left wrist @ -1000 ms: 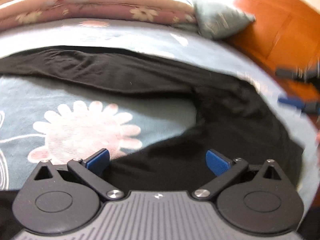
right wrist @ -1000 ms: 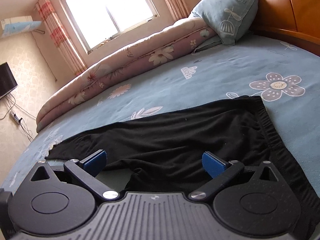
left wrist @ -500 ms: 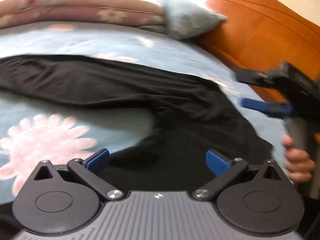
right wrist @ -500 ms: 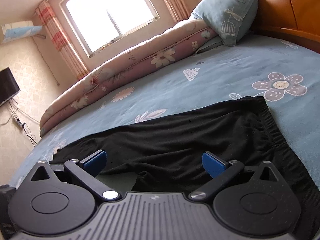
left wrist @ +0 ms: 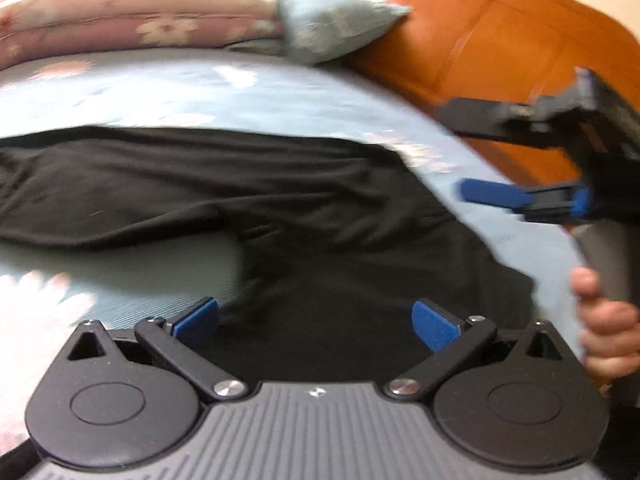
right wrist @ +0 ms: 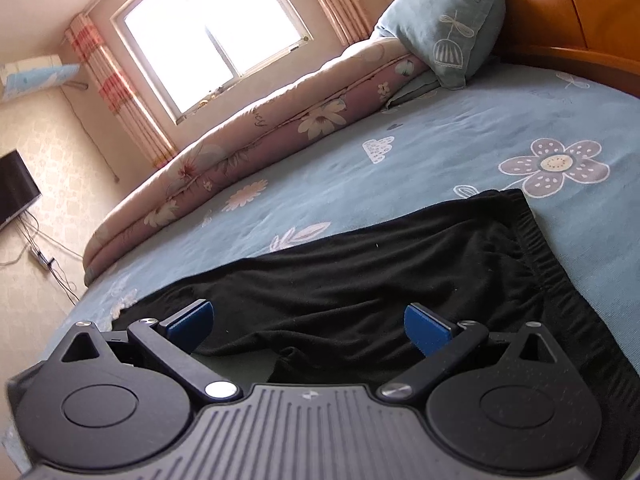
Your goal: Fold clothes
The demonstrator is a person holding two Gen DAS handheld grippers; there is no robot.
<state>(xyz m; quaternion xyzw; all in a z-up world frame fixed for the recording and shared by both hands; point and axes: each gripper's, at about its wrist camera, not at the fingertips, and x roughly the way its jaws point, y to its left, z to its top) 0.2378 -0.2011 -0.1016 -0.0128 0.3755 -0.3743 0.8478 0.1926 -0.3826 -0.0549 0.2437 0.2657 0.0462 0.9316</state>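
The folding looks barely begun: the black trousers [right wrist: 360, 280] lie spread open on the blue flowered bed sheet [right wrist: 460, 128], toward the headboard [left wrist: 500, 40] side of the bed, with no fold made yet and every fold left to do. The fabric is soft and dark, lightly rumpled, its gathered elastic waistband [right wrist: 548, 256] nearest the headboard and both legs running away toward the foot. The left gripper [left wrist: 316, 320] hovers over the crotch area with jaws wide and empty; the right gripper [right wrist: 308, 320], likewise wide and empty, hangs above the waist end.
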